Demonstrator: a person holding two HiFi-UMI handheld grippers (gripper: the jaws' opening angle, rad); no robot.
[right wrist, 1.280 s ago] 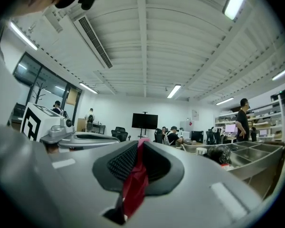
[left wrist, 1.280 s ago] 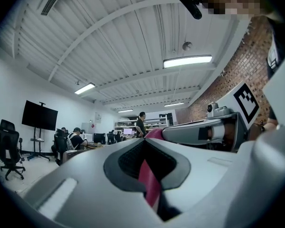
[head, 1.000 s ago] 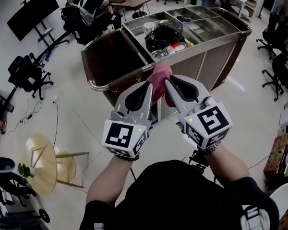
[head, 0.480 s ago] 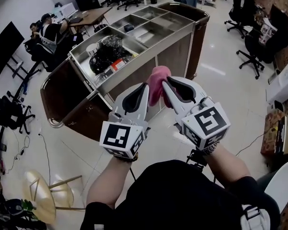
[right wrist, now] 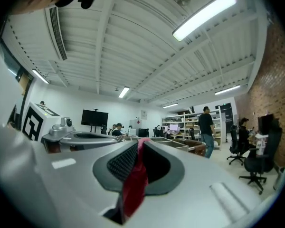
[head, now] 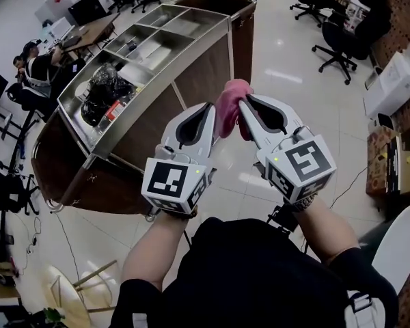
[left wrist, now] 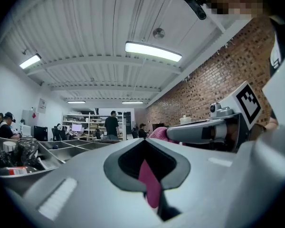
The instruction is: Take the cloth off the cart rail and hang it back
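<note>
Shows a pink cloth (head: 231,104) held in the air near the cart (head: 191,74), both left gripper (head: 206,115) and right gripper (head: 246,111) fingers pinching its folds; looks light, soft, floppy, best gripped along an edge.

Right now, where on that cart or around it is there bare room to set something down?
The cart's far trays look bare, bordered only by their steel dividers. The near tray is crowded with a black bag and other items. The floor between the cart and the chairs is open too.
</note>
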